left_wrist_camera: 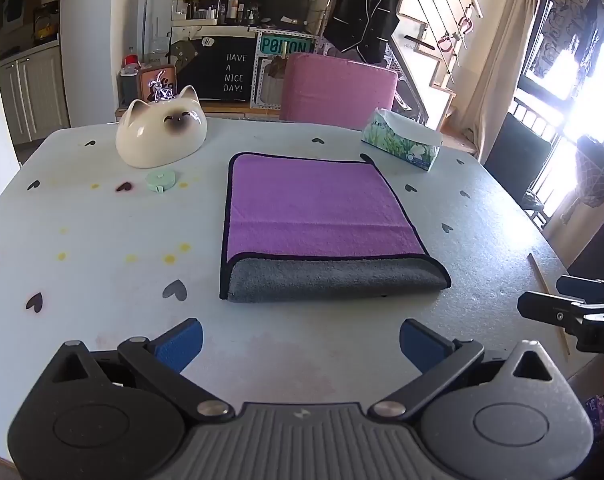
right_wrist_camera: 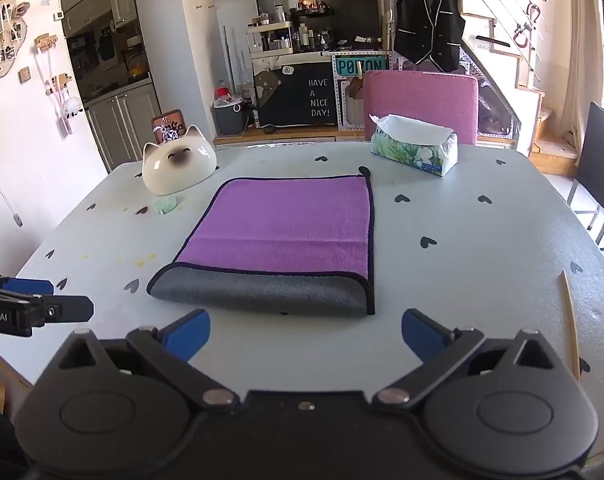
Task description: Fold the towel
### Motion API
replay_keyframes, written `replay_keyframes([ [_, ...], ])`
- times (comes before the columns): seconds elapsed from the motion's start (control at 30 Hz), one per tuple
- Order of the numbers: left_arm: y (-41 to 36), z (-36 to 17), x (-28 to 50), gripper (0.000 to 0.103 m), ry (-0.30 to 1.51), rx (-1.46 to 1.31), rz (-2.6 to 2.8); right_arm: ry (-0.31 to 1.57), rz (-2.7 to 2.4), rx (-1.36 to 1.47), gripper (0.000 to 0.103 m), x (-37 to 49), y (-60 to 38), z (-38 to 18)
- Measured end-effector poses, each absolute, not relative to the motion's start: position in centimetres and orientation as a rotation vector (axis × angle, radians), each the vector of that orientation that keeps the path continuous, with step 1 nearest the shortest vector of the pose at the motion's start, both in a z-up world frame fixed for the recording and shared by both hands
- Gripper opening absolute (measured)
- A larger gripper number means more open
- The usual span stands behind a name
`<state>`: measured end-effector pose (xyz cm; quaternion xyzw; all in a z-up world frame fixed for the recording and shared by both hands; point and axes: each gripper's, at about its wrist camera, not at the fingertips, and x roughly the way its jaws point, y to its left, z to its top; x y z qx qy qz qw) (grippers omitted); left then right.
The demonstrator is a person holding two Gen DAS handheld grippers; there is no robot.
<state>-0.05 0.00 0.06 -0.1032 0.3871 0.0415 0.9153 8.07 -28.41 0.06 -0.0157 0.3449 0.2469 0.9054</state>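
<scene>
A purple towel (left_wrist_camera: 314, 208) with black trim lies folded flat on the table, its grey underside rolled up along the near edge (left_wrist_camera: 334, 280); it also shows in the right wrist view (right_wrist_camera: 285, 224). My left gripper (left_wrist_camera: 299, 344) is open and empty, a little short of the towel's near edge. My right gripper (right_wrist_camera: 306, 336) is open and empty, just short of the same edge. The right gripper shows at the right of the left wrist view (left_wrist_camera: 558, 304), and the left gripper at the left of the right wrist view (right_wrist_camera: 53, 304).
A white cat-shaped ceramic bowl (left_wrist_camera: 161, 132) and a green tape measure (left_wrist_camera: 161, 181) sit at the far left. A tissue box (left_wrist_camera: 402, 144) stands at the far right. A wooden stick (right_wrist_camera: 570, 320) lies by the table's right edge. A pink chair (left_wrist_camera: 338, 88) stands behind the table (left_wrist_camera: 101, 240).
</scene>
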Motion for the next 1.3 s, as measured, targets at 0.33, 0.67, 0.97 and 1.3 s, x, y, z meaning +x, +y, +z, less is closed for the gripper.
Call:
replay_keyframes([
  [0.33, -0.45, 0.13, -0.2, 0.103, 0.799, -0.212, 0.086, 0.72, 0.509, -0.035, 0.102, 8.06, -28.41, 0.14],
  [0.67, -0.15, 0.08, -0.03, 0.103, 0.801, -0.212, 0.082, 0.721, 0.511, -0.033, 0.102, 8.08, -28.5, 0.06],
  [0.97, -0.27, 0.05, 0.16, 0.103, 0.8, -0.208, 0.078, 0.721, 0.507, -0.032, 0.102, 8.09, -28.54, 0.06],
  [1.3, -0.26, 0.12, 0.1, 0.103, 0.798, -0.208, 0.079, 0.721, 0.509, -0.031, 0.102, 8.09, -28.53, 0.02],
])
